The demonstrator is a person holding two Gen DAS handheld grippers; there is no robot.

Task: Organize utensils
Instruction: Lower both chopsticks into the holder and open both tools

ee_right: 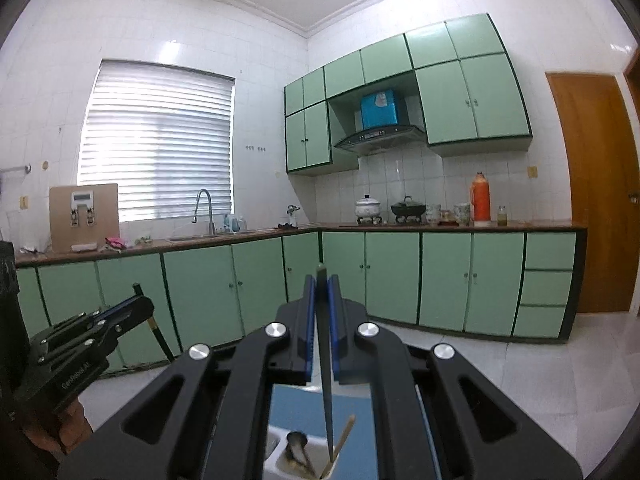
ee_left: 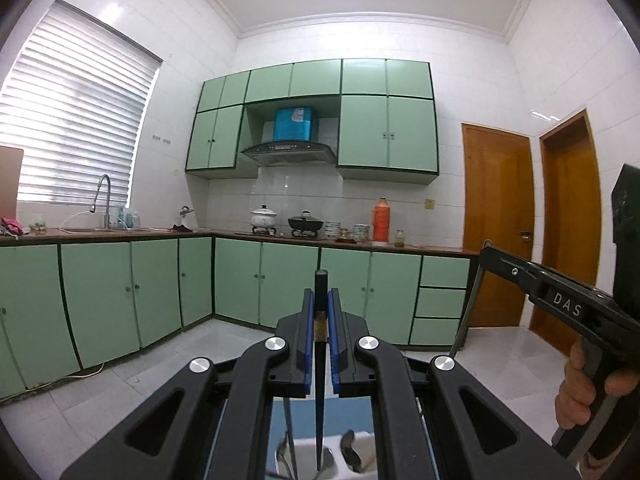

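Observation:
My left gripper (ee_left: pixel 320 300) is shut on a dark chopstick (ee_left: pixel 320 380) that hangs upright, its tip down in a white utensil holder (ee_left: pixel 360 440) holding spoons. My right gripper (ee_right: pixel 320 288) is shut on another dark chopstick (ee_right: pixel 326 380), its tip down in the white utensil holder (ee_right: pixel 280 452), beside a spoon (ee_right: pixel 298 446) and a pale wooden stick (ee_right: pixel 344 432). Each gripper shows in the other's view: the right gripper (ee_left: pixel 486 250) at right, the left gripper (ee_right: pixel 140 304) at lower left, each with its chopstick.
A blue surface (ee_right: pixel 352 412) lies under the holder. Green base cabinets (ee_left: pixel 280 280) run along two walls with a sink (ee_right: pixel 192 238), pots (ee_right: pixel 406 208), an orange flask (ee_right: pixel 480 200) and bowls on the counter. Wooden doors (ee_left: pixel 496 224) stand at right. White tiled floor lies below.

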